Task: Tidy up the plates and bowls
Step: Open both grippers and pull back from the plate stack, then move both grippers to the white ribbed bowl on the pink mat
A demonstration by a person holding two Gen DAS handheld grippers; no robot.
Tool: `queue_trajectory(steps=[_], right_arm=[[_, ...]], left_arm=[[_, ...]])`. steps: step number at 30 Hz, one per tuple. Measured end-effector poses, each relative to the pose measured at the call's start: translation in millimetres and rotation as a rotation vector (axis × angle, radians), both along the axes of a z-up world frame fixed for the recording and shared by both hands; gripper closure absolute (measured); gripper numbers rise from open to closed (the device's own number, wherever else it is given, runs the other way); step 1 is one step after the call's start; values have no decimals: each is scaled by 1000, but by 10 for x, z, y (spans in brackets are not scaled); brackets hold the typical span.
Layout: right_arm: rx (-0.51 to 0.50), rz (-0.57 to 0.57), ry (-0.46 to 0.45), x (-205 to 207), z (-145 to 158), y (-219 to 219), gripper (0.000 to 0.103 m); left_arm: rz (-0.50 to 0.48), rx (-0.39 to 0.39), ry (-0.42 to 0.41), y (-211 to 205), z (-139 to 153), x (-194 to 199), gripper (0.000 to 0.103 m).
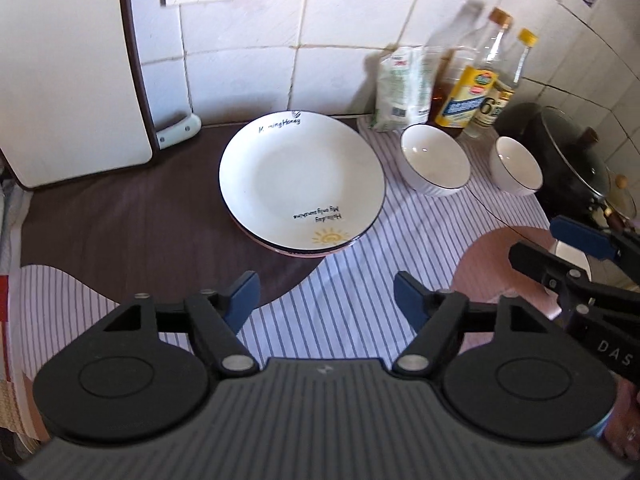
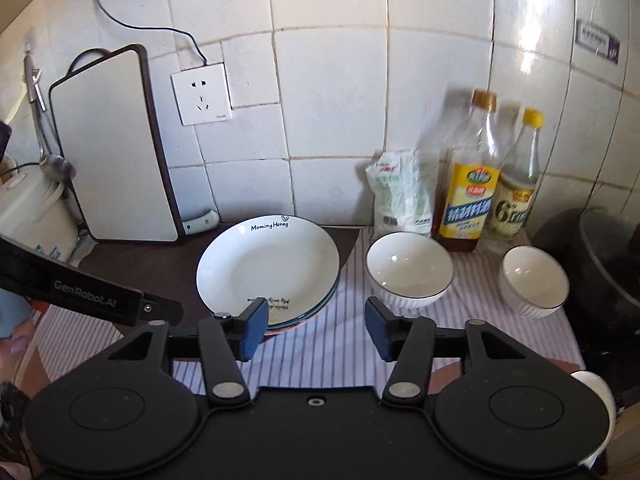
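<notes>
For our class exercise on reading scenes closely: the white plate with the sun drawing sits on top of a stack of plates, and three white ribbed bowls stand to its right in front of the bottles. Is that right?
Not quite: only two white ribbed bowls stand to the right of the white plate with the sun drawing, in front of the bottles. The right wrist view shows this. The plate does top a stack.

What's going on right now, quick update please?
Left gripper and right gripper open, empty. Plates stacked; two bowls apart beside them, not stacked. Bottles behind bowls; nothing blocking.
</notes>
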State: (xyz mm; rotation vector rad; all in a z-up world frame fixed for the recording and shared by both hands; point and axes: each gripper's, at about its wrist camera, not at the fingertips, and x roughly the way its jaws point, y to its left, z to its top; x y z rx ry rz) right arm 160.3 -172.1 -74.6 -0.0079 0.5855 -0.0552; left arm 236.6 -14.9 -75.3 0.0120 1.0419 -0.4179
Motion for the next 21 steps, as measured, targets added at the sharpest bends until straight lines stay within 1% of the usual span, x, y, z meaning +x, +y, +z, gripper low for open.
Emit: queue_trajectory(steps=[2, 4, 7, 9, 10, 12, 16, 20, 21], right_arm=[[-13, -4, -6, -94, 20, -23, 40], [-19, -15, -12, -191, 37, -65, 37], [-31, -29, -25, -353, 46, -132, 32], [-25, -31, -25, -463, 45, -183, 32], [-19, -35, -23, -511, 39, -218, 32], [-6, -50, -22, -614, 21, -296, 32], [-7, -90, -20, -799, -35, -495, 29], [-27, -122, -19, -971, -131, -715, 25], [-27, -132, -18, -1012, -159, -778, 22]], left_arm=[[-15, 11, -12, -36, 54, -91, 23], [-21, 27, -19, -90, 84, -174, 17], [-30, 66, -40, -208, 127, -296, 14], [-43, 89, -64, -303, 148, -376, 12], [-54, 94, -74, -349, 154, -411, 12], [-62, 79, -83, -440, 168, -467, 12], [-61, 49, -63, -652, 166, -512, 12], [-95, 69, -51, -968, 116, -548, 12], [-106, 75, -49, -1055, 96, -561, 12]])
